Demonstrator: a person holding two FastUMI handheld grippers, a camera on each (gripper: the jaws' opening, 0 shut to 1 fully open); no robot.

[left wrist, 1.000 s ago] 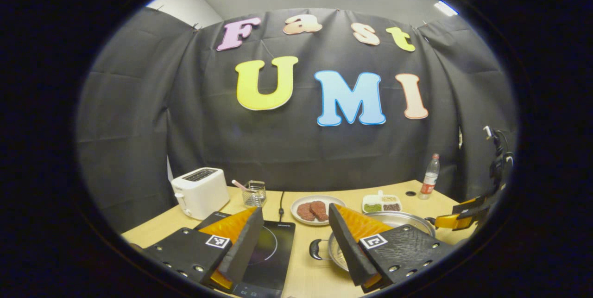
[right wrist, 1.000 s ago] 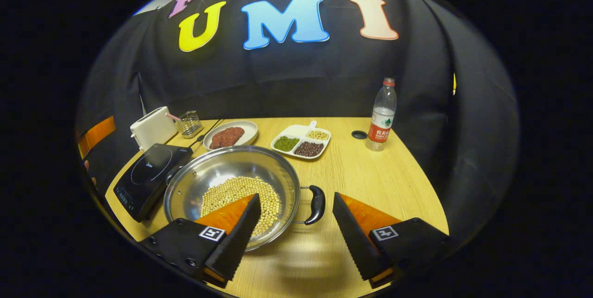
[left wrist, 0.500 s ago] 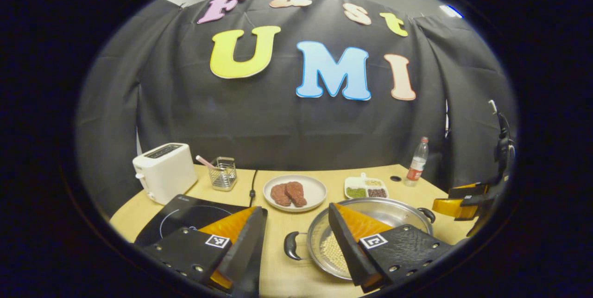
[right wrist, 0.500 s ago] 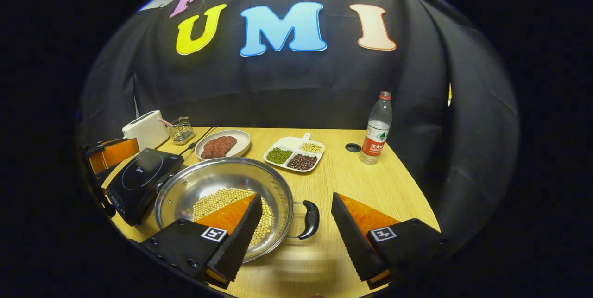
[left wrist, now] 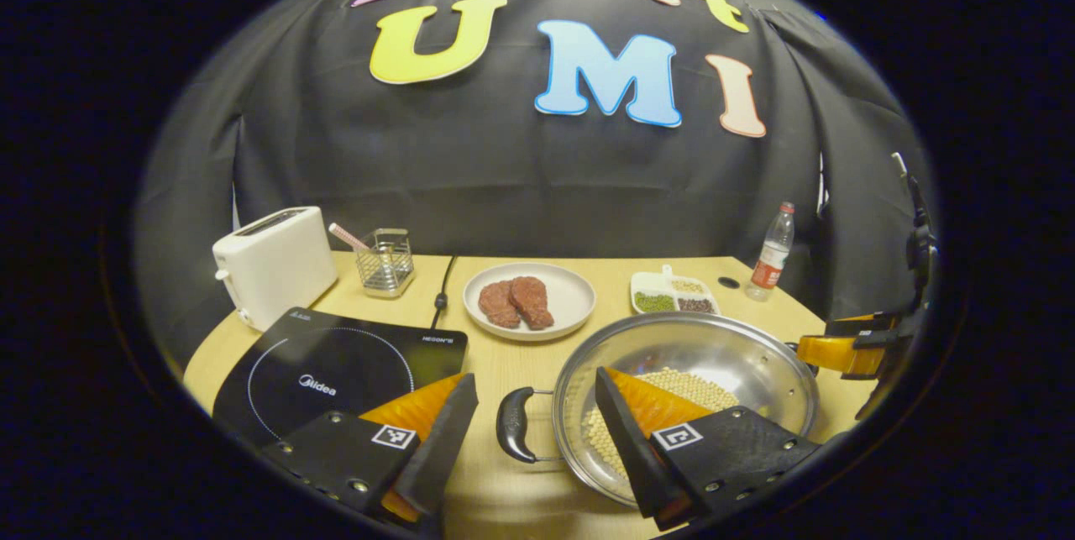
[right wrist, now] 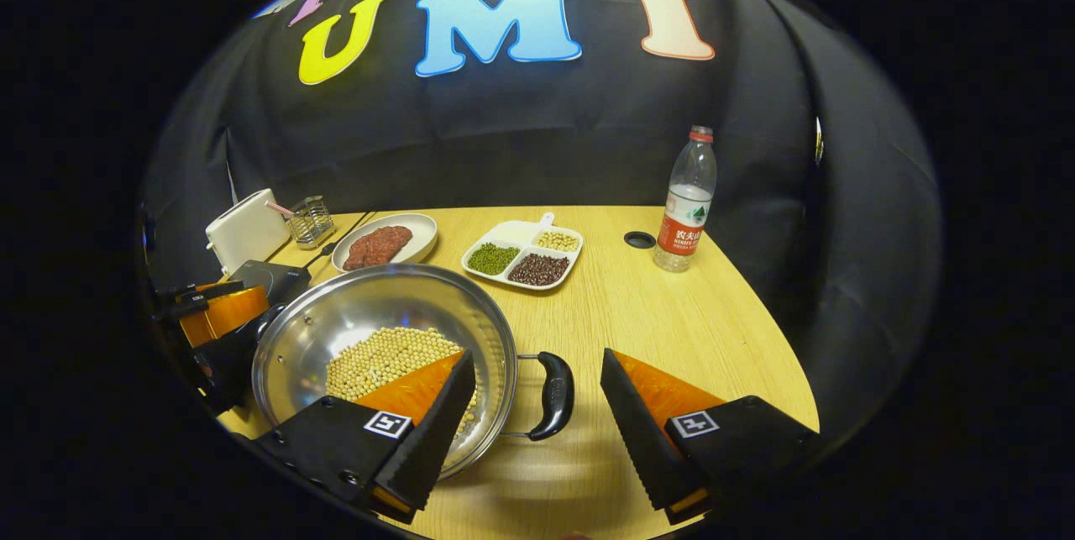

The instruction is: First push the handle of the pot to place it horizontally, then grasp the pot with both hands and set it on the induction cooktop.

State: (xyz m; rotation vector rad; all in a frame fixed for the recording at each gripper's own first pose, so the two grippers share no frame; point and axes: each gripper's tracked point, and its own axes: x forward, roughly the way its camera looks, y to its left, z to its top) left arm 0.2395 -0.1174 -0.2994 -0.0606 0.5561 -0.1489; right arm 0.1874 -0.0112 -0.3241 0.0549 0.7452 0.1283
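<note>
A steel pot [left wrist: 705, 348] holding soybeans stands on the wooden table, right of the black induction cooktop [left wrist: 336, 368]. Its near black handle [left wrist: 511, 437] lies between the fingers of my left gripper [left wrist: 534, 380], which is open; one finger hangs over the pot's inside. In the right gripper view the pot [right wrist: 378, 309] is at the left and its other black handle [right wrist: 550, 395] sits between the fingers of my right gripper [right wrist: 536, 359], also open. Neither gripper touches a handle. The right gripper [left wrist: 848, 351] appears beyond the pot, and the left gripper [right wrist: 214, 313] past the pot's far rim.
Along the back stand a white toaster [left wrist: 273, 263], a wire holder [left wrist: 385, 261], a plate of meat [left wrist: 529, 301], a divided dish of beans [right wrist: 521, 253] and a water bottle [right wrist: 687, 200]. The cooktop's cord runs back between holder and plate.
The left gripper has tipped downward and closed in, so the pot's near handle now sits between its fingers. The right gripper has edged toward the other handle. Both stay open.
</note>
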